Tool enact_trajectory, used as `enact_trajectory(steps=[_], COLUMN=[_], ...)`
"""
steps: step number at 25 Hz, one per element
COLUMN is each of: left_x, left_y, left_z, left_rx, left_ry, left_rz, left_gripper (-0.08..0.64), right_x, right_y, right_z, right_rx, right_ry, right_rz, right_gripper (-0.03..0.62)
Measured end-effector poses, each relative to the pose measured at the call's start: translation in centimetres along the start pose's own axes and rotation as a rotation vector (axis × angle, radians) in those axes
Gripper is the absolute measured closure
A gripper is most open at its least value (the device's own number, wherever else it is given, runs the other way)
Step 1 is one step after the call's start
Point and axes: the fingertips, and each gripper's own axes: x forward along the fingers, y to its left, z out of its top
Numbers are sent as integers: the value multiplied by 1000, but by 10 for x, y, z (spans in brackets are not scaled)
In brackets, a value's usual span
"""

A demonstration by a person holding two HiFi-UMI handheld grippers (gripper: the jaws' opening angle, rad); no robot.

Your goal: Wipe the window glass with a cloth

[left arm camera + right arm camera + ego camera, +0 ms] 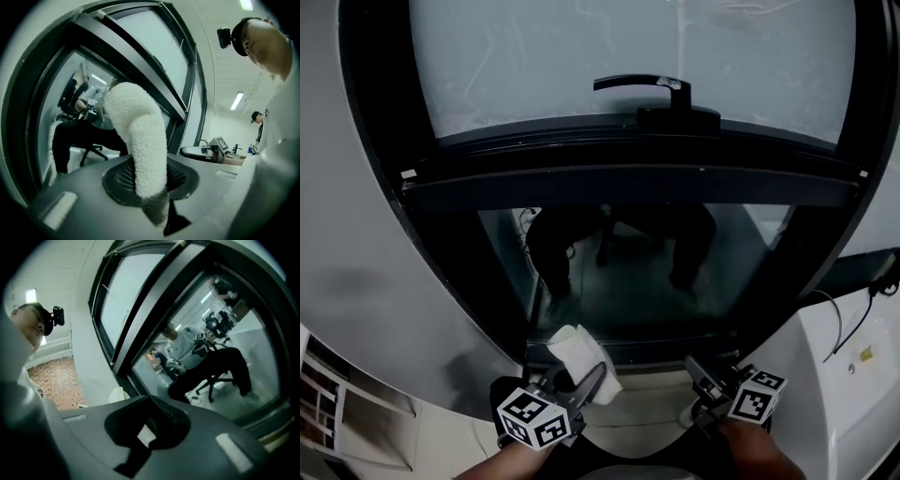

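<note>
Cloth (139, 136) clamped inside left claw (149, 185).

An office: beyond the dark-framed window glass (731, 272) a person (70, 136) sits on a swivel chair (93, 151), strip lights (236, 101) overhead.

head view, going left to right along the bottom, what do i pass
cloth → right gripper → white unit with a cable
</note>
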Motion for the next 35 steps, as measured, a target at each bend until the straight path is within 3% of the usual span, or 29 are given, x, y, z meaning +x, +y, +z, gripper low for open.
enact_trajectory(steps=[4, 11, 35], left_x=[-14, -29, -33], left_y=[-21, -39, -52], left_z=[-6, -3, 15], left_rx=[20, 48, 62], left_ry=[30, 7, -26], left_rz=[-9, -1, -4], left_gripper=[462, 462, 462], right_x=[-17, -31, -40], right_y=[20, 47, 45], right_z=[1, -16, -11], right_rx=[-127, -274, -303], right_ry=[45, 119, 106], right_rz=[-21, -25, -57], right_gripper=[591, 591, 591])
